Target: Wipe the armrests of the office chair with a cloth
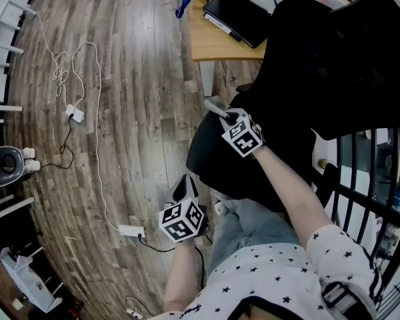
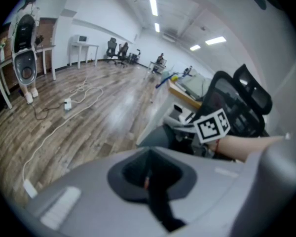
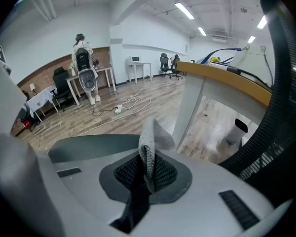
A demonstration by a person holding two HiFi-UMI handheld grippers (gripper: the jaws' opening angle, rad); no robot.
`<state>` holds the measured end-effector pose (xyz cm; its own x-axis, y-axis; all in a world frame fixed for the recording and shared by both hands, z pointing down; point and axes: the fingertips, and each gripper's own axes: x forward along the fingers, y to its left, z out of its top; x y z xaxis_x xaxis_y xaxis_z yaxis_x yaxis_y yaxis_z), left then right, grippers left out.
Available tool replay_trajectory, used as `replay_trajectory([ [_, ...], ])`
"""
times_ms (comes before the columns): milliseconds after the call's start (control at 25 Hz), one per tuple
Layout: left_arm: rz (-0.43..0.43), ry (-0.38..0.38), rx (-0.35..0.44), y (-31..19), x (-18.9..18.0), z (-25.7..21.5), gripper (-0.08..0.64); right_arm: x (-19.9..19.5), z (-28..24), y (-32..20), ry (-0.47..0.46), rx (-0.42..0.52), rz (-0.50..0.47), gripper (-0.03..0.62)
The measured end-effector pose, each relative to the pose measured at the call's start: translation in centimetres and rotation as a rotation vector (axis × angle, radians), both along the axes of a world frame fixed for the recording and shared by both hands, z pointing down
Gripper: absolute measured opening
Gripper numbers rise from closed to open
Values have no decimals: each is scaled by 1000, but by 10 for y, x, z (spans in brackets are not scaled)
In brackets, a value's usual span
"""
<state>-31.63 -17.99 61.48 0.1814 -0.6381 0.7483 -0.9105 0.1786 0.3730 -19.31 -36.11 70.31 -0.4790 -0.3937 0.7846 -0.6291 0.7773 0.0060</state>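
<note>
A black office chair [image 1: 300, 79] stands before me, its seat [image 1: 217, 159] low and its mesh back at the upper right. My right gripper [image 1: 220, 112] hovers over the seat's left front part, shut on a grey cloth [image 1: 213, 105]. In the right gripper view the cloth [image 3: 150, 147] sticks up from between the closed jaws of the right gripper [image 3: 147, 174], above a dark curved chair surface [image 3: 84, 144]. My left gripper [image 1: 185, 185] hangs low beside the seat's front edge, shut with nothing in it. The left gripper [image 2: 150, 174] looks toward the chair [image 2: 237, 102].
A wooden desk [image 1: 217, 45] carries a black flat device [image 1: 239, 15] just beyond the chair. White cables and power strips [image 1: 130, 231] trail over the wood floor on the left. A black barred rack [image 1: 370, 172] stands at the right. A small white bin [image 3: 237, 130] sits under the desk.
</note>
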Motion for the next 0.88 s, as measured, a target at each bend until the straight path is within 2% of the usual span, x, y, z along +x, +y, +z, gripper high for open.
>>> replay_trajectory([
  [440,-4,6,-4,8,4,-2,8,0,-1,0,-4,0,32,26],
  [880,-13,8,1,16,4,-2,8,-5,1,8,15,-3,23,26],
])
